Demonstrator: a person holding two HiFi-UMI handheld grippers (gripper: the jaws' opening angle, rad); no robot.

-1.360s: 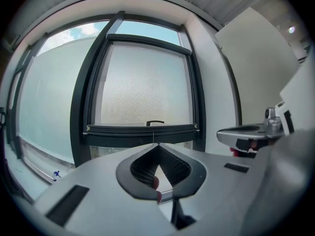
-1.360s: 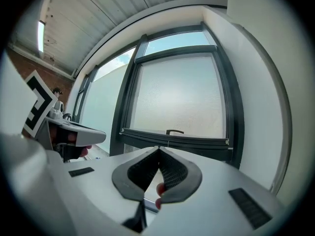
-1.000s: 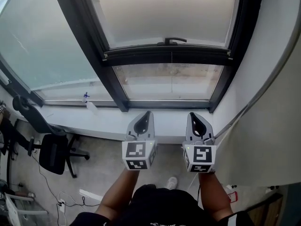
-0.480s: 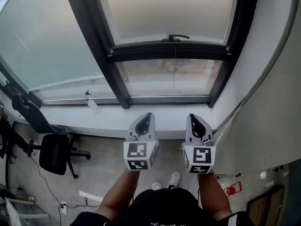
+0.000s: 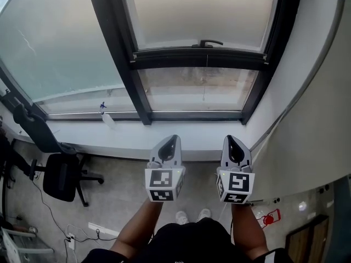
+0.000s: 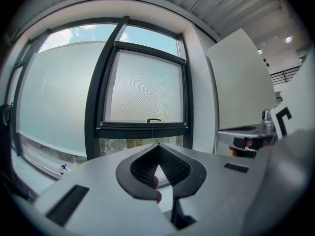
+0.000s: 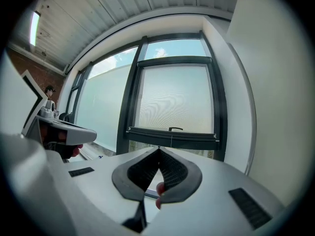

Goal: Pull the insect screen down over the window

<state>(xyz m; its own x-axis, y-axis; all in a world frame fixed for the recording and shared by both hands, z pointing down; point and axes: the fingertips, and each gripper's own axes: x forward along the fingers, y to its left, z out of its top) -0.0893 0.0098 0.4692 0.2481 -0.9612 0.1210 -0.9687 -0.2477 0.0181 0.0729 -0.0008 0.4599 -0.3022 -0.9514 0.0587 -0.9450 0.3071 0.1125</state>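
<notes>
The insect screen [image 5: 200, 12] covers the upper part of the dark-framed window; its black bottom bar [image 5: 200, 59] with a small handle [image 5: 211, 43] hangs above an uncovered strip of glass [image 5: 197, 89]. A thin pull cord [image 5: 206, 84] drops from the bar. My left gripper [image 5: 171, 140] and right gripper [image 5: 230, 141] are side by side below the white sill [image 5: 131, 133], both shut and holding nothing, well short of the bar. The bar [image 6: 142, 129] and handle [image 6: 153, 120] show ahead in the left gripper view, and the bar [image 7: 172, 136] and handle [image 7: 175, 129] in the right gripper view.
A wide fixed pane [image 5: 55, 43] is at the left with a small spray bottle [image 5: 106, 117] on its sill. A black office chair [image 5: 57, 174] stands on the floor at lower left. A white wall and panel [image 5: 312, 119] close in on the right.
The head view has shifted slightly, so the window sits a little further right. Both grippers have dropped a bit lower in the picture and stay shut.
</notes>
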